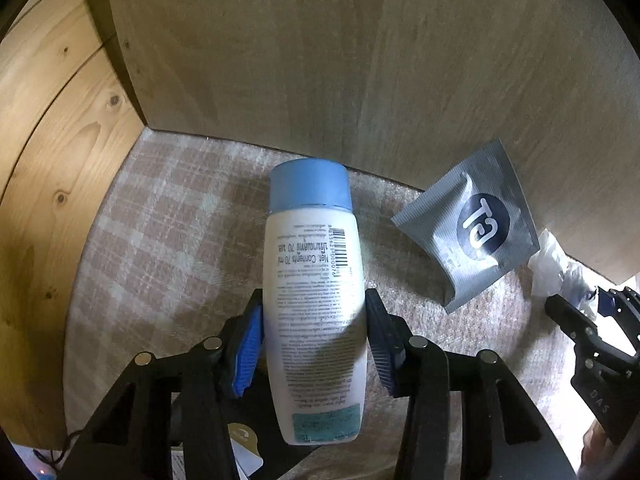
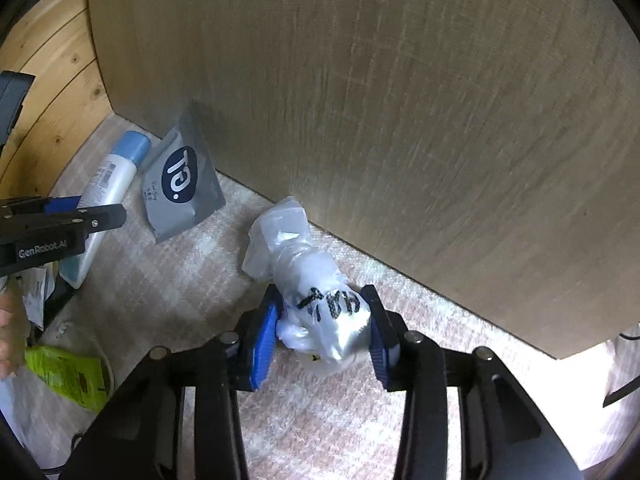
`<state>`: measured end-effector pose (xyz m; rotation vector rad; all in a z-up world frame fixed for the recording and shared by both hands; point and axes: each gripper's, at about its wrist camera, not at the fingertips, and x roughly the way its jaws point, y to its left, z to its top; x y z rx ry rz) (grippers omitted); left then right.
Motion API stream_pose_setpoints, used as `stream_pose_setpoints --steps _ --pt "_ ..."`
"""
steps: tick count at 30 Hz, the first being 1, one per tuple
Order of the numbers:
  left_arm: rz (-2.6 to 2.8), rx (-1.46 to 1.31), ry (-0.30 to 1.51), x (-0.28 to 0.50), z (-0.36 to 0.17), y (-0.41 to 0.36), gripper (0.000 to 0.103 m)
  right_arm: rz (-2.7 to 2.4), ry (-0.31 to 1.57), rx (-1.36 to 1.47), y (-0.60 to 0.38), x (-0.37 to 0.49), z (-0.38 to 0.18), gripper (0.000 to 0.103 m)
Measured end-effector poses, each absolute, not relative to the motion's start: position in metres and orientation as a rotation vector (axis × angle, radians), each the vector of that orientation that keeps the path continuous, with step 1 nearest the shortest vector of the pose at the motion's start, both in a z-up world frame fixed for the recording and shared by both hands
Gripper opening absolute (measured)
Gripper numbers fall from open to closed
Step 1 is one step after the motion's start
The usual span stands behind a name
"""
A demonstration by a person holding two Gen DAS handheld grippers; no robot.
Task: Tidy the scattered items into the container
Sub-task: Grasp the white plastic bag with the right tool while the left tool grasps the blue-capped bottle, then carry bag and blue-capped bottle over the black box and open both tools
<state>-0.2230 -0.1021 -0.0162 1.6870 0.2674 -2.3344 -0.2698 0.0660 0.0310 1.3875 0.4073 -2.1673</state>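
Bottle [image 1: 316,300], white with a blue cap, lies flat on the checked cloth [image 1: 160,220], cap towards the tall wooden panel [image 1: 360,60] that stands at the cloth's far edge. The left gripper [image 1: 314,336] straddles the bottle's middle, blue pads [image 1: 246,356] against both sides, so it looks clamped on it. Right of the bottle, a grey sachet [image 1: 472,224] leans on the same panel. Further right along the panel sits a clear plastic-wrapped bundle [image 2: 316,300] with black writing; the right gripper [image 2: 324,328] is closed around its near end.

Risks, as I judge them: the smooth, rounded bottle could slip or swing cap-down when lifted, and the loose wrap could tear or slide out of the pads.

No container is visible in either view, so its contents cannot be told.
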Motion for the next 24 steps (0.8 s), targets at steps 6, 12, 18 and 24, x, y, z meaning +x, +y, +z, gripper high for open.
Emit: stream_pose_setpoints --steps 6,12,18,24 --pt "-2.34 1.686 0.313 -0.208 -0.019 -0.093 0.045 -2.195 0.337 1.361 0.079 -0.259 0.038 0.036" --pt "-2.366 1.66 0.302 -0.185 -0.011 -0.074 0.045 -2.219 0.237 1.34 0.099 -0.25 0.054 0.035" --pt "-2.43 1.617 0.243 -0.163 0.012 -0.038 0.045 -2.261 0.136 1.329 0.132 -0.247 0.075 0.035" --pt "-2.519 1.597 0.18 -0.174 0.059 -0.051 0.045 -2.346 0.073 1.32 0.155 -0.219 0.101 0.035"
